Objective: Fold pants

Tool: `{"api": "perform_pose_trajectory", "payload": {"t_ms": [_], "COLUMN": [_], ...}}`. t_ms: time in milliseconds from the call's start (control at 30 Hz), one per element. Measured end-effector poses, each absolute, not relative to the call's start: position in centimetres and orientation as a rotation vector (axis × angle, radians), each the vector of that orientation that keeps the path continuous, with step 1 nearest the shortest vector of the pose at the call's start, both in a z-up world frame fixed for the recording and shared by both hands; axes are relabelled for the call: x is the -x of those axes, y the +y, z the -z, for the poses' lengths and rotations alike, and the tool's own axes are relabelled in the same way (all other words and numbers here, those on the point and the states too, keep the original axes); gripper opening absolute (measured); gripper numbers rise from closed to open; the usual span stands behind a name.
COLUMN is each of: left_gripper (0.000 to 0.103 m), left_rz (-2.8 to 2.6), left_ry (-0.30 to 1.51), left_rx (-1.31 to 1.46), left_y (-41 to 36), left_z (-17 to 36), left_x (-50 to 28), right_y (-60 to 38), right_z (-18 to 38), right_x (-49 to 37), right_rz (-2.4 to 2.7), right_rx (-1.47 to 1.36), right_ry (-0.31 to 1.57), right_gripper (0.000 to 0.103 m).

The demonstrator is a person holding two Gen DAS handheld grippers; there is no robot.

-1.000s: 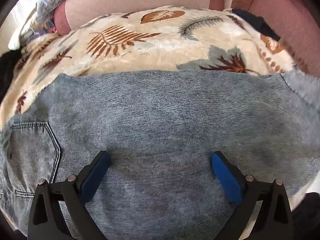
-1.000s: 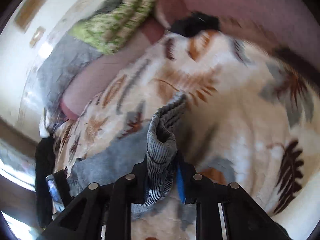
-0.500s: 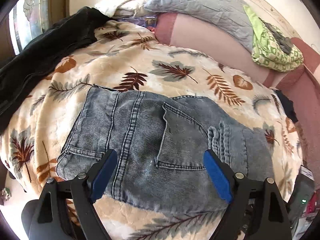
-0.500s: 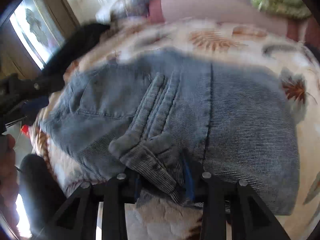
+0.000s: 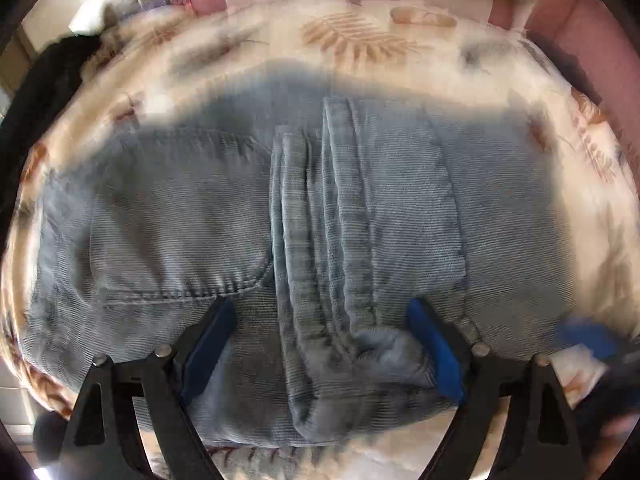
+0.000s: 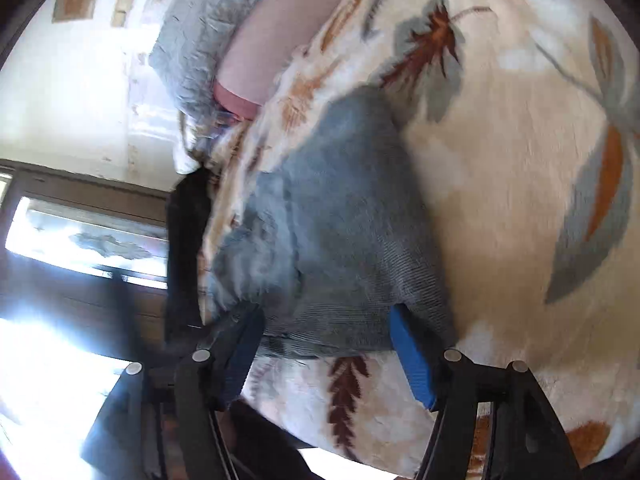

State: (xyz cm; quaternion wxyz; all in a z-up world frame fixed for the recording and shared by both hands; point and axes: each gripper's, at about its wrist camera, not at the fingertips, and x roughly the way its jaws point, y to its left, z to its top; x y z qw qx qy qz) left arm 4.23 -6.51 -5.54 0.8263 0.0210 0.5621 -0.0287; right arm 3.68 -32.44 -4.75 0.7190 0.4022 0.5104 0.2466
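through my left wrist camera i see the pants (image 5: pixel 320 216), light blue denim, lying folded into a wide bundle on a cream blanket (image 5: pixel 360 36) printed with brown and grey leaves. the picture is somewhat blurred. a back pocket (image 5: pixel 180 216) with stitched edges shows on the left part of the bundle, and a stack of thick hems and seams (image 5: pixel 312 240) runs down its middle toward the camera. my left gripper (image 5: pixel 324 348) sits low over the near edge of the bundle with its two blue-padded fingers spread wide; the bunched end of the hems lies between them, but the pads do not press on it. at the far right edge i make out a blurred blue pad (image 5: pixel 584 340) of the other tool, just beside the denim.

through my right wrist camera, which is tilted, the pants (image 6: pixel 340 232) appear as a blue-grey mound on the same blanket (image 6: pixel 520 160). my right gripper (image 6: pixel 328 352) is also spread apart, holding nothing, its blue fingers to either side of the near edge of the denim. beyond the blanket i see a pink cushion (image 6: pixel 272 52), a grey quilted pillow (image 6: pixel 200 28), a dark garment (image 6: pixel 184 240) hanging at the blanket's edge, and a bright window (image 6: pixel 80 232) in a pale wall.
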Motion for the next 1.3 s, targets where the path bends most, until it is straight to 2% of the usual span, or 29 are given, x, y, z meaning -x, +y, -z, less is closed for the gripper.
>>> {"api": "perform_pose_trajectory", "payload": {"t_ms": [100, 167, 333, 367, 400, 533, 600, 633, 767, 933, 1067, 1100, 1300], "left_gripper": [0.093, 0.093, 0.094, 0.094, 0.094, 0.094, 0.095, 0.095, 0.095, 0.095, 0.095, 0.095, 0.095], "left_rz": [0.059, 0.063, 0.068, 0.071, 0.073, 0.084, 0.083, 0.082, 0.088, 0.088, 0.088, 0.087, 0.092], "left_ry": [1.168, 1.173, 1.150, 1.150, 1.150, 1.131, 1.126, 1.128, 1.127, 1.124, 1.117, 1.117, 1.133], "left_rx": [-0.052, -0.047, -0.048, -0.049, -0.052, -0.053, -0.058, -0.057, -0.046, -0.050, -0.051, -0.050, -0.006], "left_y": [-6.5, -6.4, -6.3, -6.3, -6.2, -6.3, -6.3, -6.3, -6.2, -6.2, -6.2, -6.3, -5.5], "left_z": [4.8, 5.0, 5.1, 5.1, 5.1, 5.3, 5.3, 5.3, 5.1, 5.1, 5.2, 5.2, 4.3], "left_x": [-4.0, -4.2, -3.8, -3.7, -3.6, -3.5, -3.4, -3.5, -3.4, -3.5, -3.5, -3.5, -3.4], "right_y": [-32.9, -32.5, -29.9, -30.9, -31.7, -31.4, -31.6, -32.0, -33.2, -33.8, -33.0, -32.9, -33.2], "right_z": [1.6, 1.2, 6.6, 7.9, 7.9, 5.5, 7.1, 8.1, 5.3, 2.6, 6.1, 7.0, 3.2], "right_x": [-6.6, -9.7, -17.0, -17.4, -17.3, -17.3, -18.7, -19.0, -17.1, -10.9, -6.6, -6.3, -4.5], "right_rz": [-0.580, -0.624, -0.532, -0.495, -0.501, -0.568, -0.511, -0.516, -0.537, -0.580, -0.525, -0.512, -0.579], "right_rx": [-0.853, -0.872, -0.768, -0.859, -0.930, -0.844, -0.804, -0.882, -0.858, -0.865, -0.861, -0.869, -0.894], "right_ry": [1.053, 1.065, 1.277, 1.276, 1.241, 1.176, 1.214, 1.224, 1.147, 1.111, 1.221, 1.243, 1.089], "right_gripper": [0.069, 0.069, 0.069, 0.063, 0.063, 0.069, 0.069, 0.069, 0.069, 0.069, 0.075, 0.074, 0.074]}}
